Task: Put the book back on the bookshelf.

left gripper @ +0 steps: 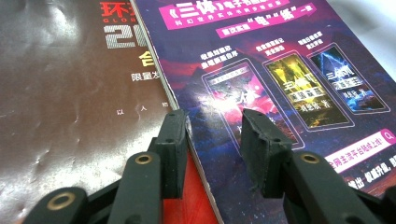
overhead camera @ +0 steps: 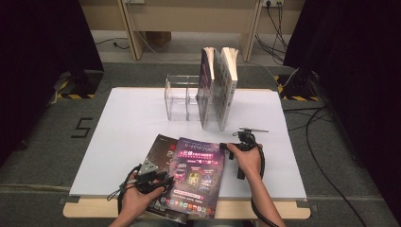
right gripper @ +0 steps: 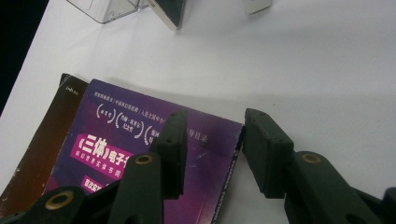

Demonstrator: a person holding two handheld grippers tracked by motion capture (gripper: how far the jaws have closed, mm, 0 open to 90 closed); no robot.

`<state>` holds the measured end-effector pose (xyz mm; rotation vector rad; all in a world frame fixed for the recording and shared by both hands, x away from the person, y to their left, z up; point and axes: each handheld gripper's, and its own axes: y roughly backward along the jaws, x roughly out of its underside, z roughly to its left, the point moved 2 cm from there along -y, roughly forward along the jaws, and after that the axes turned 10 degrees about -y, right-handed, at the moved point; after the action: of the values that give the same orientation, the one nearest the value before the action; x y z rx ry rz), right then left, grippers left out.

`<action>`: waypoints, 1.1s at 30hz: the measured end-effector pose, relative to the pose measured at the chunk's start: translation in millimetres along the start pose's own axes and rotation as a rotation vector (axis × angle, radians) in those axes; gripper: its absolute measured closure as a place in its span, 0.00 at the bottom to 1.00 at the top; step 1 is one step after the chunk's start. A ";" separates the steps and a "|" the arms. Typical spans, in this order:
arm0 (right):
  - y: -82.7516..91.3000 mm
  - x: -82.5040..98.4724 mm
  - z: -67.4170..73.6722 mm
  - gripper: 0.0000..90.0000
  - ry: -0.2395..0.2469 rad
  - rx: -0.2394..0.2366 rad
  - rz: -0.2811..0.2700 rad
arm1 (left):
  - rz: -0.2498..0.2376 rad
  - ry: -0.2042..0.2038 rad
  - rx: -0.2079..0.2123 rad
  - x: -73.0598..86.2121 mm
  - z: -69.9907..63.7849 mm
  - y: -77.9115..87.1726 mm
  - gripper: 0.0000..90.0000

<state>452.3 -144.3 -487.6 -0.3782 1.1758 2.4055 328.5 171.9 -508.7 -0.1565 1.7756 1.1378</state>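
At the near edge of the white counter [overhead camera: 123, 123], 2 magazines lie flat and overlapping: a purple magazine [overhead camera: 198, 175] on top of a dark brown magazine [overhead camera: 158, 151], their lower corners jutting past the counter's front edge. The left gripper [overhead camera: 153, 179] hovers low at the purple magazine's left edge, where it overlaps the brown cover; in the left gripper view its fingers [left gripper: 173, 140] stand about half open and straddle that edge, 1 over the brown cover and 1 over the purple, with nothing clamped. The right gripper [overhead camera: 241, 142] sits at the purple magazine's far right corner; in the right gripper view its fingers [right gripper: 264, 149] are likewise about half open, 1 above the cover and 1 just off the spine over bare counter, gripping nothing. Open white surface stretches left of the magazines and to the right of the right hand. Farther back, a clear acrylic holder [overhead camera: 182, 97] with 2 visible compartments stands empty, and 2 books [overhead camera: 217, 87] stand upright just beside its right end, leaning slightly apart at the top. Beyond the counter's far edge lies grey floor [overhead camera: 156, 71].
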 end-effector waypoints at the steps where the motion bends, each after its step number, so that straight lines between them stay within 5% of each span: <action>1: 0.2 0.0 0.0 0.68 -0.003 -0.001 0.000 | 0.000 0.000 0.000 0.0 0.0 0.0 0.67; 7: 3.2 0.5 -3.4 0.69 -0.044 -0.046 0.003 | -0.001 -0.001 -0.001 0.2 0.2 0.2 0.67; 10: 0.6 4.6 -4.3 0.69 -0.068 -0.086 0.059 | -0.001 -0.001 -0.003 0.5 0.2 0.4 0.67; 13: -5.9 11.5 -1.5 0.70 -0.029 -0.065 0.074 | -0.003 0.002 -0.005 0.8 -0.1 0.4 0.67; 24: -5.6 12.3 7.4 0.74 -0.011 -0.053 0.068 | -0.001 0.003 -0.009 0.9 -0.1 1.0 0.67; 33: -5.8 16.1 15.6 0.87 0.019 -0.107 0.089 | 0.001 0.003 -0.013 1.5 0.9 2.2 0.67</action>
<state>440.4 -124.5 -489.0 -0.3900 1.0959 2.5542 327.1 174.4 -508.6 -0.1652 1.7711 1.1503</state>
